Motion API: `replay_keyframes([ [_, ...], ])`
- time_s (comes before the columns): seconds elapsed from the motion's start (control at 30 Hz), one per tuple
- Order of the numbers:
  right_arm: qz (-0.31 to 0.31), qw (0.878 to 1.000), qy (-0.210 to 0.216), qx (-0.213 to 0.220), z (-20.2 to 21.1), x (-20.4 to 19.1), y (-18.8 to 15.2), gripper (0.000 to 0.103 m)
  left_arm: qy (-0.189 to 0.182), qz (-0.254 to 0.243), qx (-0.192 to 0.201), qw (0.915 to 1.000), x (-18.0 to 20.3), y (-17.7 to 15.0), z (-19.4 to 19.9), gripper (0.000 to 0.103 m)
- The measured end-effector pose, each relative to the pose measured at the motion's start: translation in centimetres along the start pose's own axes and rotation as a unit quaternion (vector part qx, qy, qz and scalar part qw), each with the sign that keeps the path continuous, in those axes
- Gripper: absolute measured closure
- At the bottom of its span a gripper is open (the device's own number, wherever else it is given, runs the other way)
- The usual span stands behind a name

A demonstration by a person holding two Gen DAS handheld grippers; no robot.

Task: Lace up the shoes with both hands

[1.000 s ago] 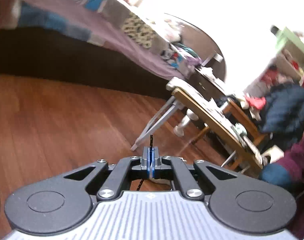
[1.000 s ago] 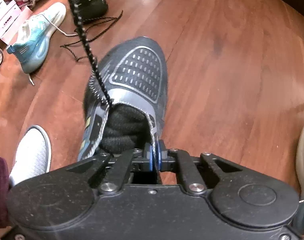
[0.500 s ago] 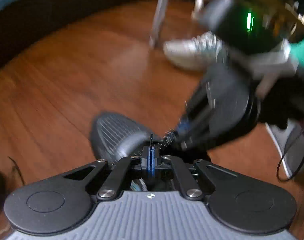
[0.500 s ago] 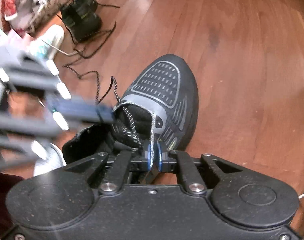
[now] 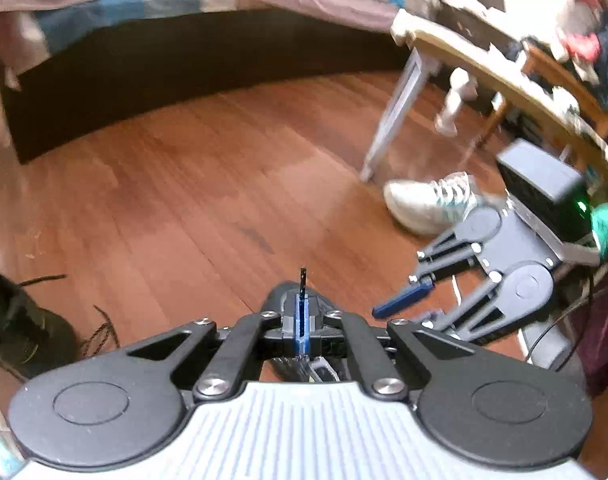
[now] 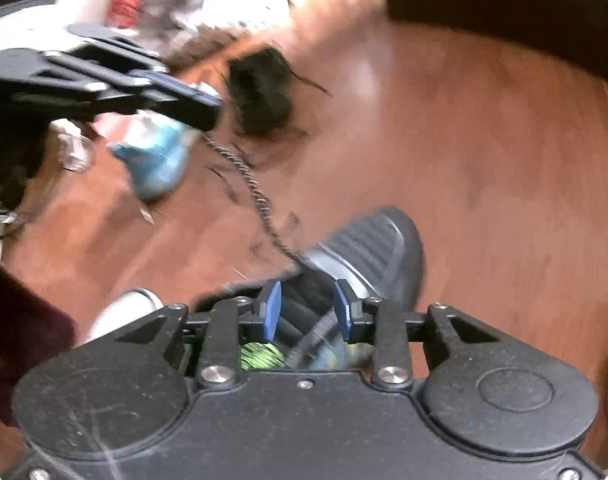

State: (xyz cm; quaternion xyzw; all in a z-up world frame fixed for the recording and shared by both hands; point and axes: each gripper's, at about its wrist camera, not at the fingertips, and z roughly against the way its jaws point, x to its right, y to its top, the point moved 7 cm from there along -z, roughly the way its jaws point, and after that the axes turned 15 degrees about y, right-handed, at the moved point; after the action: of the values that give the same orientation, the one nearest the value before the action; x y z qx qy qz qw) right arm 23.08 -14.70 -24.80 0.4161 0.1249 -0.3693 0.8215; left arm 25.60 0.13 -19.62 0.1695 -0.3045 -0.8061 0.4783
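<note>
My left hand-held gripper (image 5: 302, 312) is clamped tight on the lace (image 6: 256, 196), its aglet poking out past the closed pads, and the cord runs down taut-ish to the dark grey shoe (image 6: 367, 252) on the wooden floor (image 5: 184, 200). My right hand-held gripper (image 6: 308, 310) hangs just over the shoe's throat, jaws opening with nothing pinched between them — the tongue and collar sit below the gap. As I judge it, the risk is that nothing pins the shoe now: any pull on the lace from the left could drag or tip it, or haul the cord back out of its eyelet. The blur makes the eyelets hard to read, so a regrab could catch the tongue instead.
</note>
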Motion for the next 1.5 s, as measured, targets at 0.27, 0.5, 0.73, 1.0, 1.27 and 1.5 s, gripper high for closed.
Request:
replay_keyframes([
  [0.27, -0.123, 0.979, 0.083, 0.136, 2.9, -0.2, 4.5, 0.073, -0.004, -0.062, -0.003, 0.9981, 2.6, 0.0, -1.0, 0.103],
  [0.5, -0.121, 0.980, 0.084, 0.131, 1.9, -0.6, 5.0, 0.076, -0.014, -0.066, -0.004, 0.9977, 2.9, -0.6, -0.8, 0.103],
  [0.73, -0.121, 0.980, 0.098, 0.121, 1.9, -0.4, 4.6, 0.097, -0.016, -0.068, -0.009, 0.9975, 3.1, -1.0, -0.9, 0.103],
  [1.0, -0.278, 0.932, 0.152, 0.176, 2.9, 2.8, 3.7, 0.100, -0.007, -0.068, 0.003, 0.9976, 3.4, -0.9, -0.5, 0.093],
  [1.27, -0.312, 0.919, 0.154, 0.185, 3.1, 3.7, 3.1, 0.100, -0.023, -0.027, 0.001, 0.9994, 3.0, -0.6, -0.5, 0.084],
  [1.5, -0.315, 0.919, 0.156, 0.178, 2.9, 3.7, 2.3, 0.100, -0.019, -0.025, -0.002, 0.9995, 3.0, -0.7, -0.7, 0.085],
])
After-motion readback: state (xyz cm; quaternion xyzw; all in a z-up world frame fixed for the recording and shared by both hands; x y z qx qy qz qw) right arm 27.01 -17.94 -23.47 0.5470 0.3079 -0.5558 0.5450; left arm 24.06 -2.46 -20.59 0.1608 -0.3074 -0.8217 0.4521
